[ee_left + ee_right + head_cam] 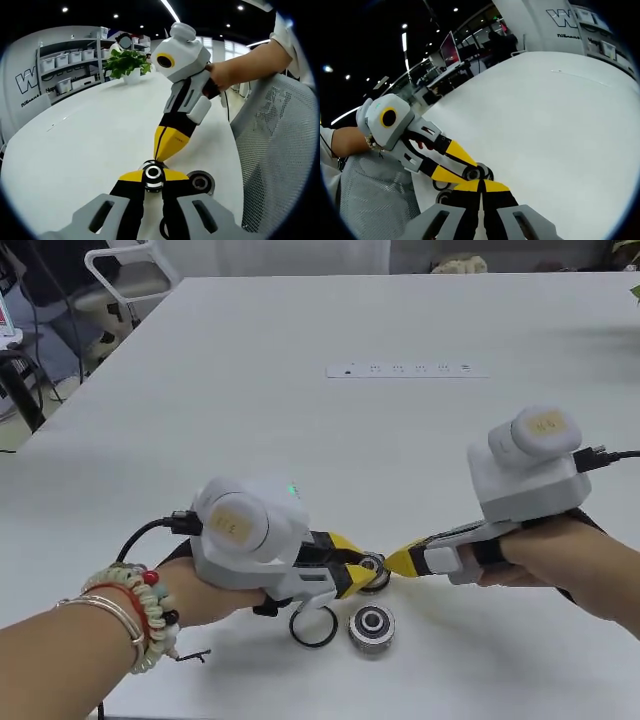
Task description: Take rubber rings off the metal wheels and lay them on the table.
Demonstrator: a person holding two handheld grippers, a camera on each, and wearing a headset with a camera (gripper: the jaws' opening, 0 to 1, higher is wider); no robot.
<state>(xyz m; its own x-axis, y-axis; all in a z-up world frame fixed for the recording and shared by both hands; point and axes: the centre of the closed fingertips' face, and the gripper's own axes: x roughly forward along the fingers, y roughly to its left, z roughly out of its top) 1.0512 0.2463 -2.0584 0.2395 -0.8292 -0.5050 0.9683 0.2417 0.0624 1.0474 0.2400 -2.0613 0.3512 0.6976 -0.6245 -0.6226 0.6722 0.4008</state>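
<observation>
Working low over the table (430, 430). Pinching a metal wheel (153, 174) in the left gripper (352, 576); pressing the right gripper (480, 183) jaws together at its rim, cannot tell whether nipping rubber. Might lose the rubber, or wrench the wheel from the left pinch. Might also knock the second wheel (371, 625) and loose ring (313, 627) lying just beneath the left gripper.

metal wheel (376, 570) is half hidden by left gripper (362, 577) | rubber ring (313, 628): far edge is covered | far power strip (407, 370): sockets too small
</observation>
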